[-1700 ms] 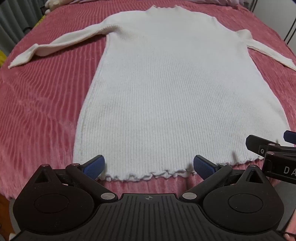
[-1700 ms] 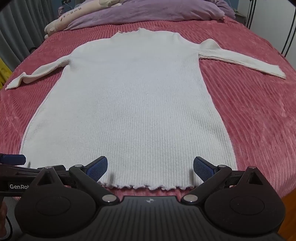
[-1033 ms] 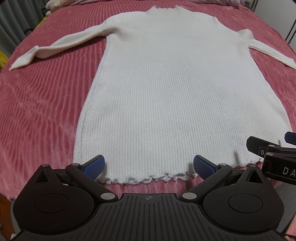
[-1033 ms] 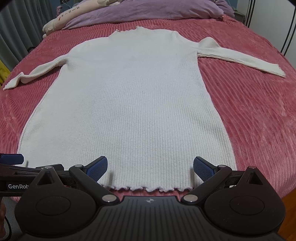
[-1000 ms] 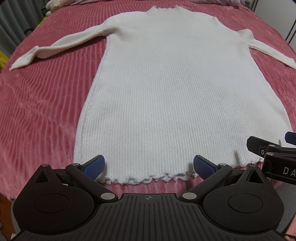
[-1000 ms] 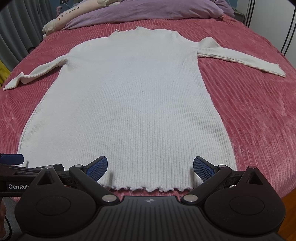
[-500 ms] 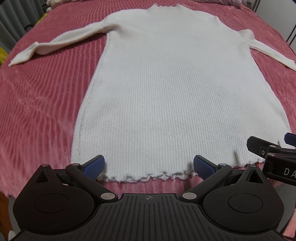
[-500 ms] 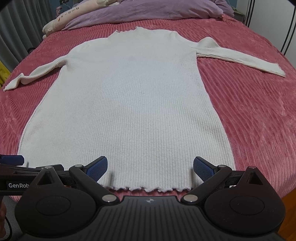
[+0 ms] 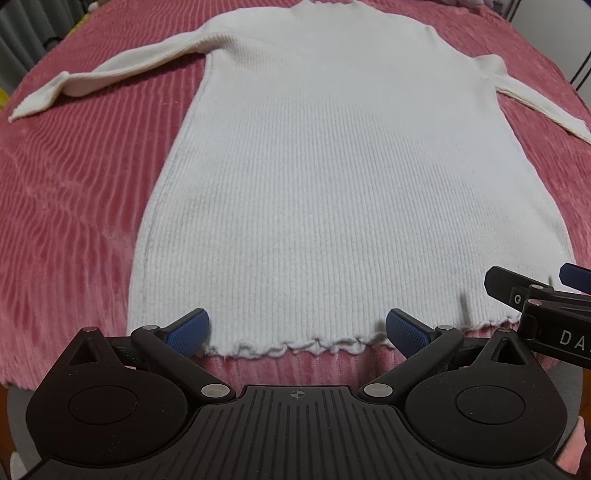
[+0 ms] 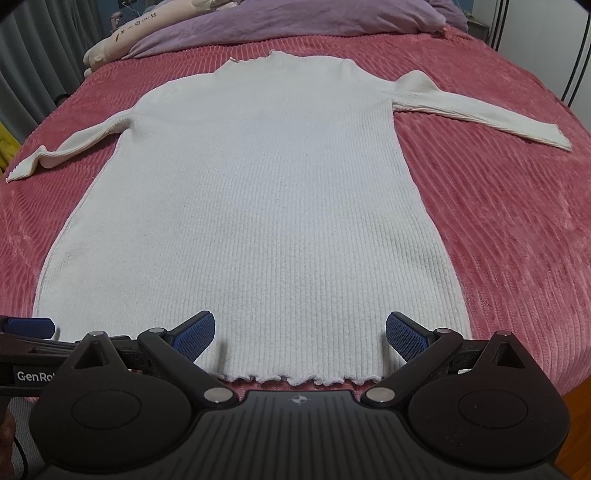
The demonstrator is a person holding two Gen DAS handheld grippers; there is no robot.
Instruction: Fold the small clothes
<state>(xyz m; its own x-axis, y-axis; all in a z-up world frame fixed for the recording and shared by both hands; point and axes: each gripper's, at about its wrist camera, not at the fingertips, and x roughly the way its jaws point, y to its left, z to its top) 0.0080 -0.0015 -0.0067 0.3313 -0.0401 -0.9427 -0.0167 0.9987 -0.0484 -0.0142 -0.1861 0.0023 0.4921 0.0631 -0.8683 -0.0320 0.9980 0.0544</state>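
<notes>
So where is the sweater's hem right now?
The hem lies at the near edge of the pink bedspread, just ahead of both open grippers, left and right.

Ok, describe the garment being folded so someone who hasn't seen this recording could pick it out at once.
Start from the pink ribbed bedspread that covers the bed, with a purple duvet bunched at its far end. Spread flat down the middle lies a cream ribbed-knit sweater dress, both long sleeves stretched outward. It is the only pale item laid flat, and its near hem is frilled.
</notes>
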